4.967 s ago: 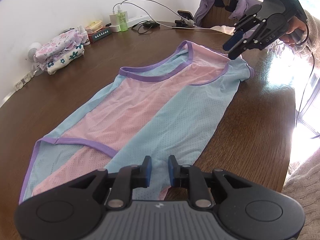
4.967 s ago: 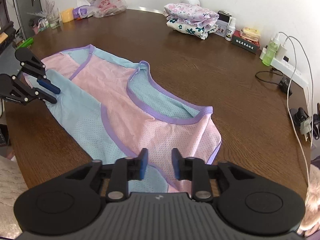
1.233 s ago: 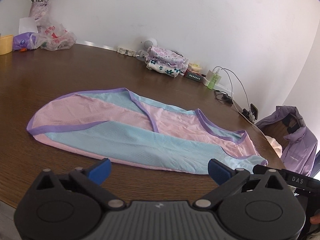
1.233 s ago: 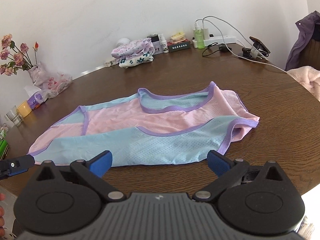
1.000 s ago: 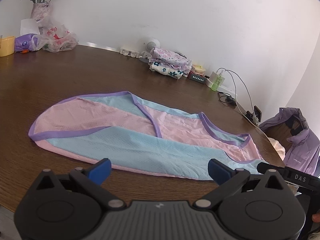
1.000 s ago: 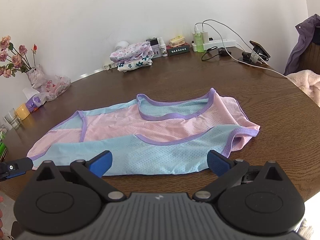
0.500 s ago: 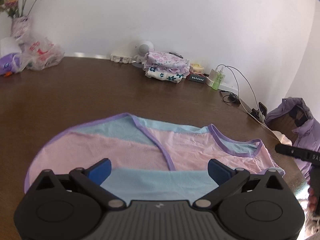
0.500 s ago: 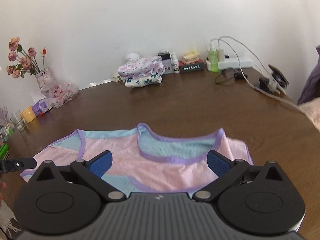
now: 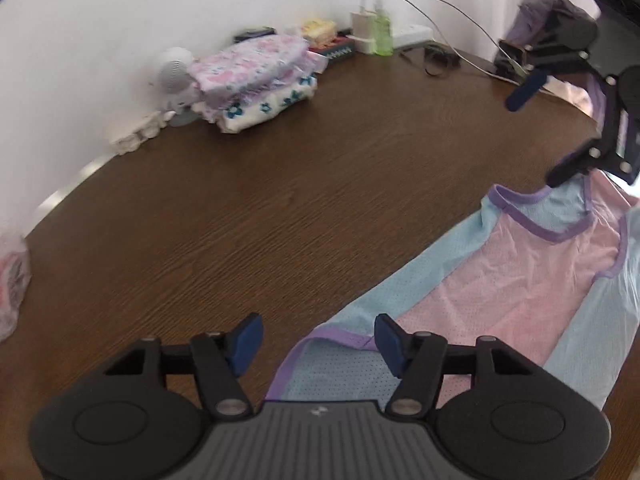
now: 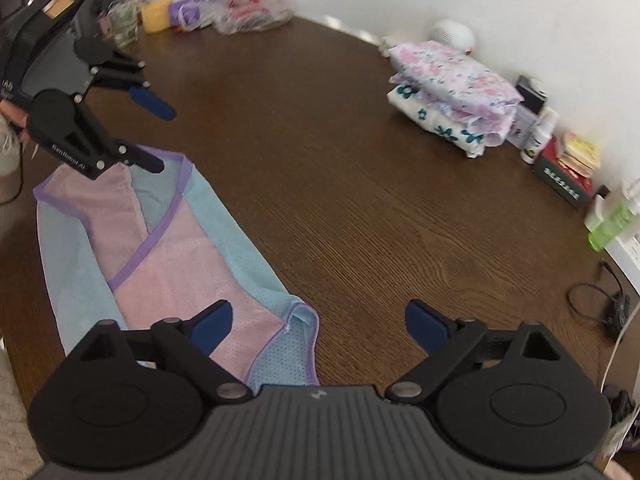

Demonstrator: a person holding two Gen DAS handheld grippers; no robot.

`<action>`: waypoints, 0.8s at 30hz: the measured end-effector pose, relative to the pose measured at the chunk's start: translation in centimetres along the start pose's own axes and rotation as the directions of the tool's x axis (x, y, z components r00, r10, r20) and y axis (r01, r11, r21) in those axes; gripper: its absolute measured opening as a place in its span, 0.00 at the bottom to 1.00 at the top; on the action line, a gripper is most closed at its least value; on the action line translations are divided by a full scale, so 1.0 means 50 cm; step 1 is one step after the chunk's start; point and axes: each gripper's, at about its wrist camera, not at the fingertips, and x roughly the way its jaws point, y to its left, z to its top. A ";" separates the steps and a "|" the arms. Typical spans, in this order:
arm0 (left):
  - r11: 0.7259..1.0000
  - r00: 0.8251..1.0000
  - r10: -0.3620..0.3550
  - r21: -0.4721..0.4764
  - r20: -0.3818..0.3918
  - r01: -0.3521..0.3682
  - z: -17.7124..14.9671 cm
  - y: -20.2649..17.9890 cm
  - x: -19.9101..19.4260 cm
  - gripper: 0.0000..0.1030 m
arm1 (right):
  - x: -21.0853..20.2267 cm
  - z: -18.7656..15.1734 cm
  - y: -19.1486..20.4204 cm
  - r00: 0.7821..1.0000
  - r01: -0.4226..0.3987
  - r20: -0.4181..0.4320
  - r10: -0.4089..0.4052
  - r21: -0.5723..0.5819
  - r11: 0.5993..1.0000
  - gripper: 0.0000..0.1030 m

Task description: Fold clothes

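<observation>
Both grippers, left gripper (image 9: 316, 340) and right gripper (image 10: 318, 326), now down at the far long edge of the pink-and-blue garment (image 10: 168, 264), jaws spread wide, nothing held. Half a second ago hovering on the near side, jaws equally wide. Garment flat on the table (image 10: 360, 168), one long side already folded in. Likely poised to fold the other side inward.

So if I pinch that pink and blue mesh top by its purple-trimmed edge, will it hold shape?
Probably not. The pink and blue mesh top lies limp on the dark wooden table, so it should sag. Its thin perforated fabric looks light. The half-folded layers may slide apart when lifted.
</observation>
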 end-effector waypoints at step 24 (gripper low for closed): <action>0.945 0.955 -0.268 0.158 -0.126 0.286 0.017 0.030 0.084 0.05 | 0.146 0.033 0.008 0.954 -0.200 -0.253 0.161 -0.138 0.970 0.05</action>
